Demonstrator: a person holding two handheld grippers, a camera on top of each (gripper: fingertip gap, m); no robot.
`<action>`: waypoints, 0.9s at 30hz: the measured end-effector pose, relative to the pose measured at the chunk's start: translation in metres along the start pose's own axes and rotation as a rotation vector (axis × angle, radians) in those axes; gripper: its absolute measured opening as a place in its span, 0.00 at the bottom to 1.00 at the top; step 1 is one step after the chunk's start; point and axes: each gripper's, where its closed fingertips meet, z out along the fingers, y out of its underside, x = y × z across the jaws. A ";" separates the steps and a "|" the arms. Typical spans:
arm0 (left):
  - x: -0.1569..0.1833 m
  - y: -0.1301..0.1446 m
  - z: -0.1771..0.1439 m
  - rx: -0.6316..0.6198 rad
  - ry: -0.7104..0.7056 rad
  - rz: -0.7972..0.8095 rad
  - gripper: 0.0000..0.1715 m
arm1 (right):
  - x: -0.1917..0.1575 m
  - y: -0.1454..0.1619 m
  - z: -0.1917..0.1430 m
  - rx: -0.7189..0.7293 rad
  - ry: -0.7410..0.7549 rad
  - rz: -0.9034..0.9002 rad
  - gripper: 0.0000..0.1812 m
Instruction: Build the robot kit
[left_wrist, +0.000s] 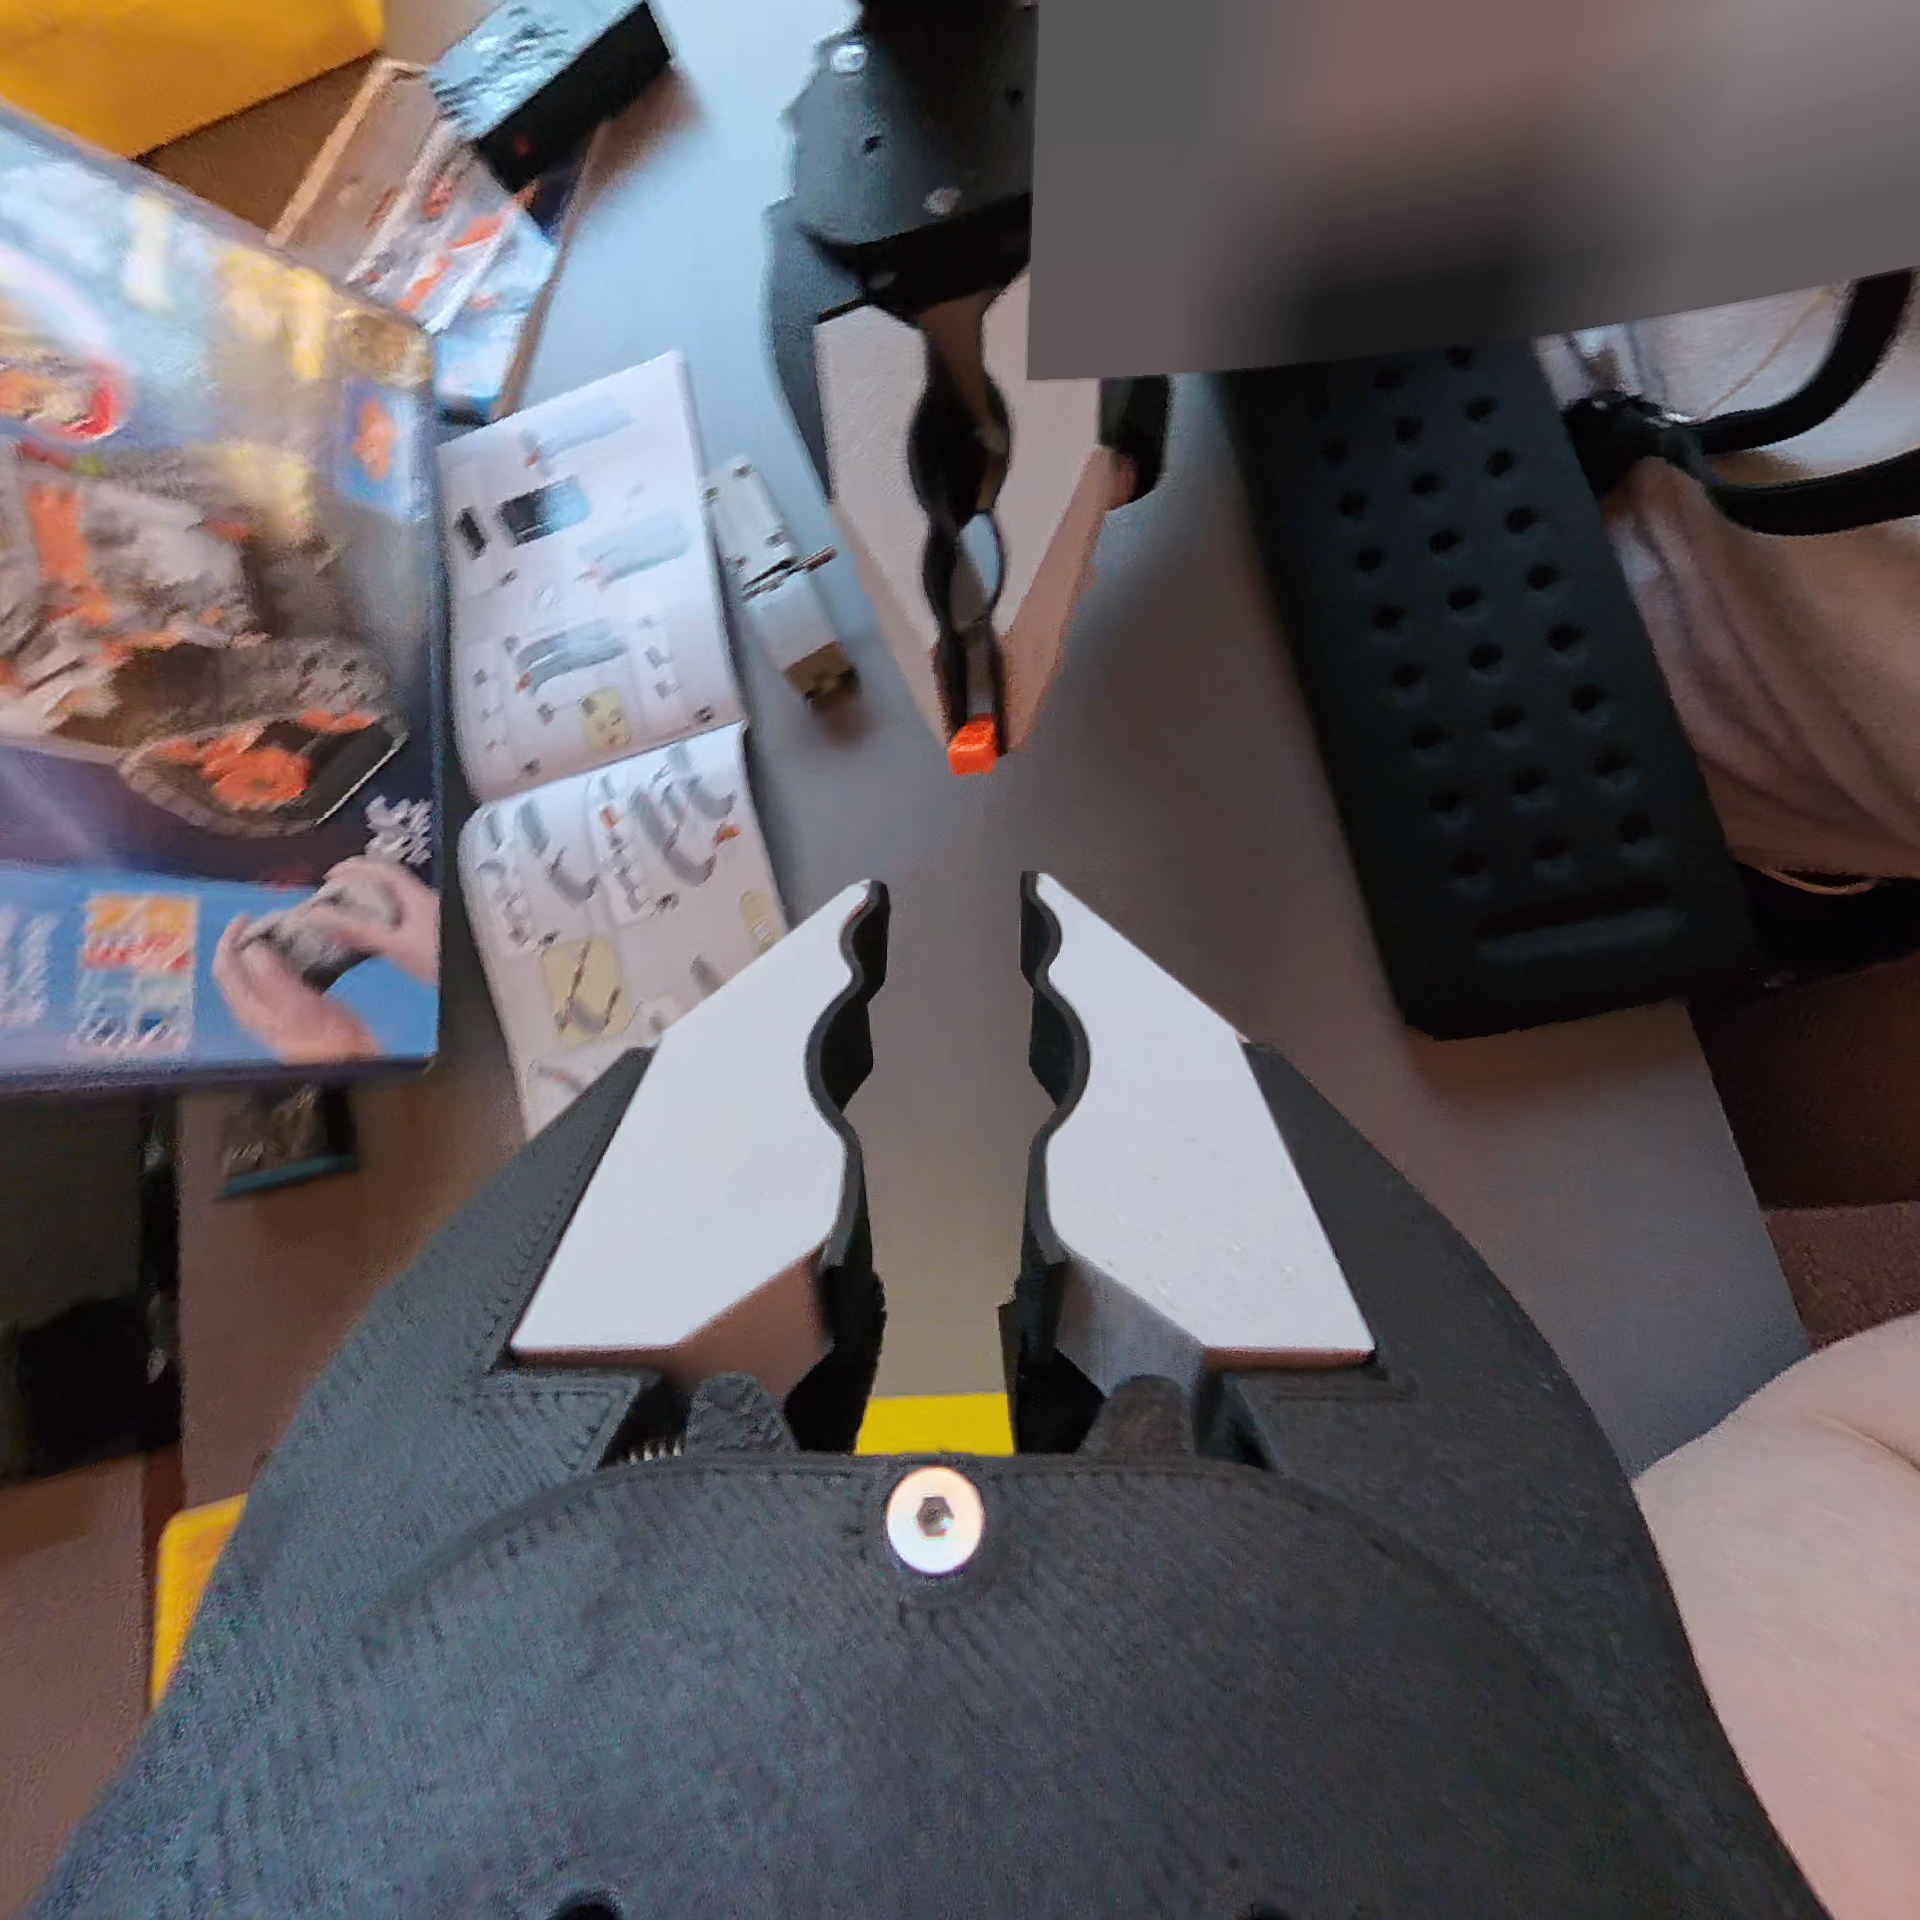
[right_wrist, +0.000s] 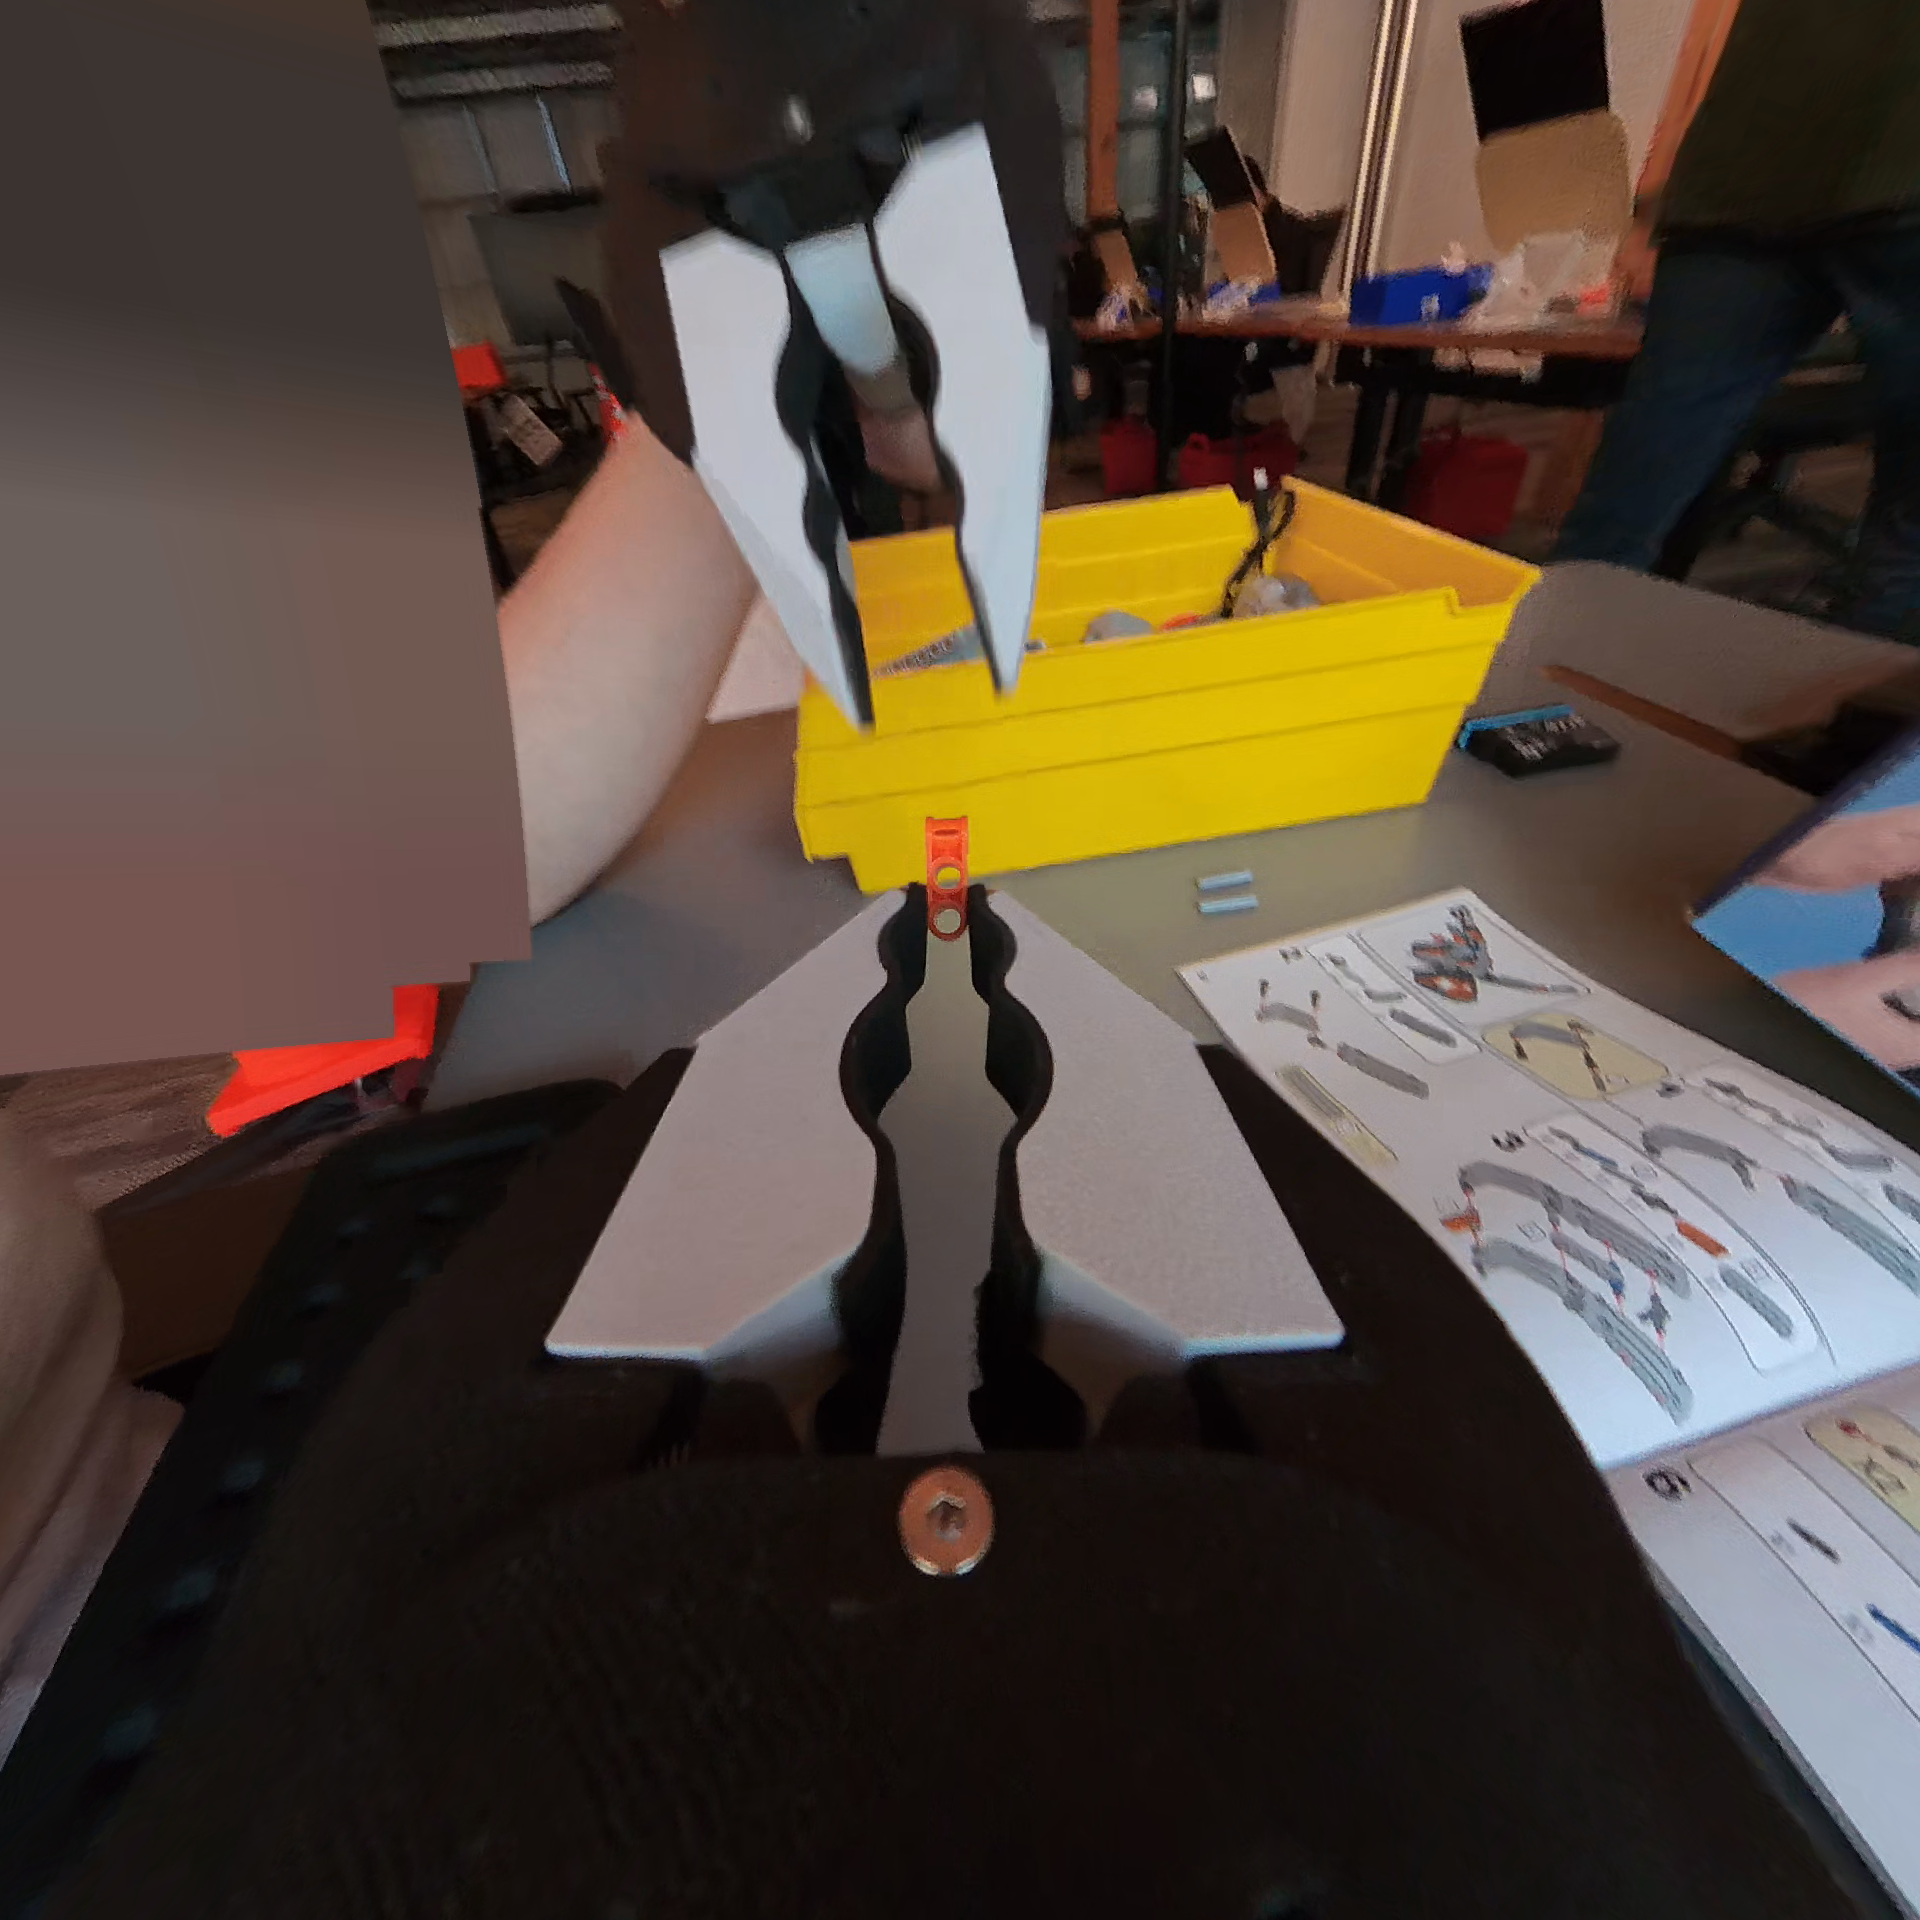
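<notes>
Orange pin piece (right_wrist: 947, 878), a short holed connector, sits pinched at the very tips of my right gripper (right_wrist: 948, 914), standing up past the fingers with only its lower end caught between them. My left gripper (left_wrist: 954, 904) hangs facing it with its fingers spread and nothing between them; the piece lies just beyond those tips and apart from them. To do this well, I judge I should keep the right grip steady, since the hold is shallow and the piece could twist. Behind sits a yellow bin (right_wrist: 1143, 727) on the grey table (right_wrist: 1403, 883), with an open instruction booklet (right_wrist: 1558, 1143) beside it.
</notes>
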 end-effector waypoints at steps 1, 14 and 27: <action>-0.007 0.005 -0.009 0.004 -0.045 -0.022 0.13 | 0.004 0.008 0.001 -0.052 0.020 0.005 0.04; -0.048 0.098 -0.093 -0.200 -0.441 -0.381 0.10 | 0.019 0.091 0.014 -0.495 0.177 -0.022 0.04; -0.051 0.141 -0.115 -0.321 -0.536 -0.530 0.10 | 0.017 0.107 0.015 -0.575 0.180 -0.052 0.04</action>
